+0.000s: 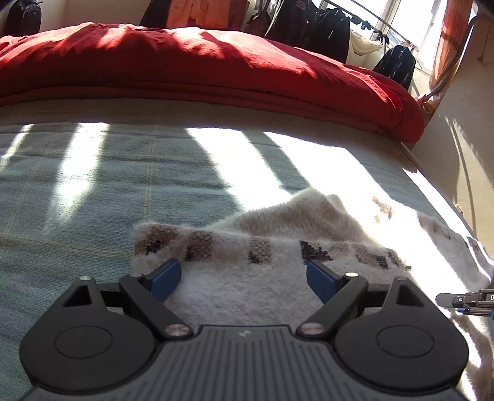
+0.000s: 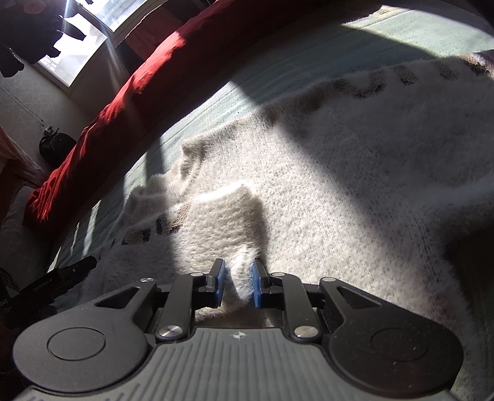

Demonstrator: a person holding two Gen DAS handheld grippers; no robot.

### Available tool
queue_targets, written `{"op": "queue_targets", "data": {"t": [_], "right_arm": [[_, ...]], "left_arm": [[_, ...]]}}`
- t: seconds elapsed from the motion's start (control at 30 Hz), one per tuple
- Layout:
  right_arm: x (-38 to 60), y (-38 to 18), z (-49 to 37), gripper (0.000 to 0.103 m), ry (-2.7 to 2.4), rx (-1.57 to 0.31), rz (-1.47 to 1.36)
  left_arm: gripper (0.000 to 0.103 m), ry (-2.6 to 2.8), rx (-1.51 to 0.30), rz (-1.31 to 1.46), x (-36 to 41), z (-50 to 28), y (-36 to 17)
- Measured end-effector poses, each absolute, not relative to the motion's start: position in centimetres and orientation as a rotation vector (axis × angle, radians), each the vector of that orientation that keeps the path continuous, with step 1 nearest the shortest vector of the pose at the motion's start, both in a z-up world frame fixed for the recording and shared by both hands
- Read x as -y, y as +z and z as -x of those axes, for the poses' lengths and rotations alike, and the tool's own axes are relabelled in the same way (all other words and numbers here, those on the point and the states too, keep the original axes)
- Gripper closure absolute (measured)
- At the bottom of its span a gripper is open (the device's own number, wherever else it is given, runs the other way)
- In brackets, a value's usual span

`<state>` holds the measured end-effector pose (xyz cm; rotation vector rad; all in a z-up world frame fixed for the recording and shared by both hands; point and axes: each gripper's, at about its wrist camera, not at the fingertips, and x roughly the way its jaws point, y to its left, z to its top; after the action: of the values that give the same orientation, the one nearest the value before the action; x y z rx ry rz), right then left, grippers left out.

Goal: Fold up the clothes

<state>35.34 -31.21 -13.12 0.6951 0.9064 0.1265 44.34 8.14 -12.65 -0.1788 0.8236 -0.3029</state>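
A fuzzy cream sweater (image 1: 247, 287) with brown and black pattern blocks lies on the grey-green bed cover (image 1: 92, 191). My left gripper (image 1: 244, 279) hovers just over its folded part, wide open, with nothing between the blue pads. In the right wrist view the same sweater (image 2: 355, 185) spreads out ahead, and a folded sleeve (image 2: 216, 225) runs toward the fingers. My right gripper (image 2: 237, 285) is shut on the sleeve's fuzzy edge, which bunches between the blue pads. The right gripper's tip (image 1: 463, 300) shows at the right edge of the left wrist view.
A red duvet (image 1: 200, 68) is heaped along the far side of the bed. Dark clothes (image 1: 308, 24) hang on a rail by the sunlit window. The bed's right edge (image 1: 438, 191) drops to a cream wall. The other gripper (image 2: 52, 283) shows at lower left.
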Motion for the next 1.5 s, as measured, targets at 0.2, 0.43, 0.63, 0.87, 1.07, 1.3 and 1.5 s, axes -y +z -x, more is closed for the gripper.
{"op": "queue_targets", "data": {"t": [0.2, 0.43, 0.63, 0.87, 1.07, 1.3, 1.5], "right_arm": [[32.1, -12.8, -34.5, 0.077, 0.123, -0.914, -0.810], [31.9, -13.4, -32.8, 0.072, 0.174, -0.948, -0.989], [30.9, -14.8, -33.8, 0.073, 0.179, -0.931, -1.048], [30.4, -12.7, -35.2, 0.095, 0.161, -0.850, -0.885], [31.4, -12.5, -35.3, 0.093, 0.070, -0.905, -0.763], [29.9, -7.9, -35.6, 0.068, 0.219, -0.848, -0.704], [23.0, -5.3, -39.4, 0.054, 0.441, -0.907, -0.608]], "left_arm": [[0.015, -0.377, -0.751, 0.048, -8.1, -39.1, -9.4], [0.015, -0.445, -0.779, -0.102, -5.9, -35.5, -11.4], [0.015, -0.441, -0.757, -0.050, -6.1, -34.7, -11.2], [0.014, -0.437, -0.843, -0.078, -5.5, -34.9, -12.9], [0.014, -0.449, -0.800, -0.088, -5.0, -34.1, -12.0], [0.013, -0.479, -0.849, -0.034, -5.6, -34.6, -12.9], [0.012, -0.475, -0.851, -0.036, -5.2, -34.5, -13.9]]}}
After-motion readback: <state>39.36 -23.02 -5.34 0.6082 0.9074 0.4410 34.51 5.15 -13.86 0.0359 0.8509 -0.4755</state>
